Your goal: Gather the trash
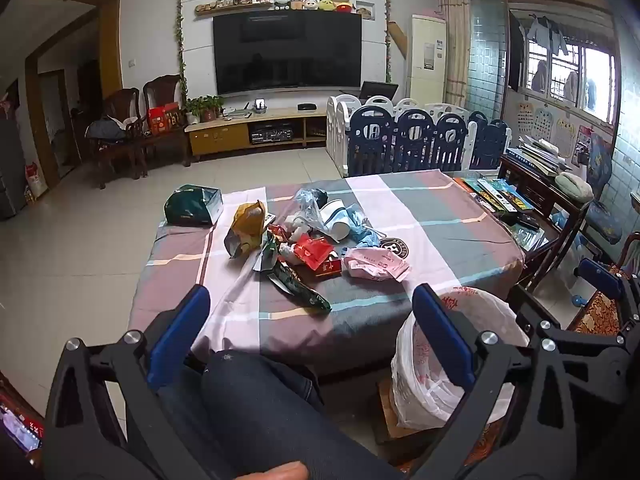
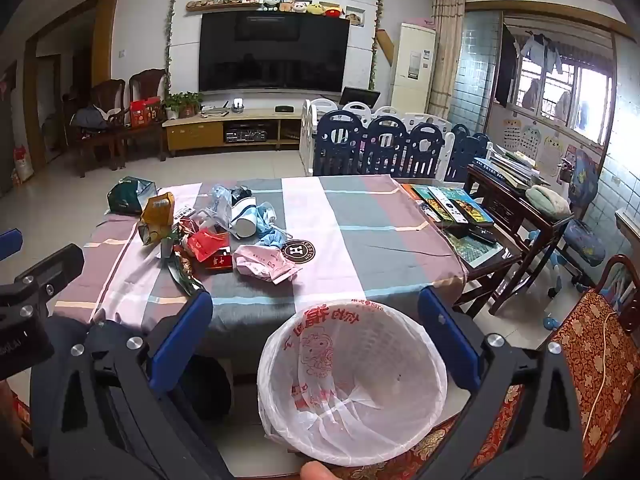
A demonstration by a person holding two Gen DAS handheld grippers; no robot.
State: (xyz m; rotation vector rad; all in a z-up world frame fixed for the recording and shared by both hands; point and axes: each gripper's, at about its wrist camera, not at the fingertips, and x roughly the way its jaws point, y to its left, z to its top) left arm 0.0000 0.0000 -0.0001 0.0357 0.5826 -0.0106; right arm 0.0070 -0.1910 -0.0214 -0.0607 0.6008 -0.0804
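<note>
A heap of trash lies on the checked tablecloth [image 1: 432, 216]: a yellow bag [image 1: 246, 226], a green box [image 1: 192, 206], a red wrapper [image 1: 314, 251], a green foil wrapper [image 1: 298, 286], a pink packet [image 1: 378, 264] and clear plastic [image 1: 310, 208]. The same heap shows in the right wrist view, with the red wrapper [image 2: 206, 245] and pink packet [image 2: 266, 263]. A bin lined with a white printed bag [image 2: 352, 384] stands below the table's near edge; it also shows in the left wrist view [image 1: 436, 364]. My left gripper [image 1: 312, 336] is open and empty, short of the table. My right gripper [image 2: 316, 336] is open and empty above the bin.
A side table with books [image 2: 452, 204] stands right of the table. A red patterned chair seat [image 2: 592, 356] is at the near right. A blue and white play fence [image 1: 404, 136] stands behind the table. The person's leg [image 1: 256, 408] is below the left gripper.
</note>
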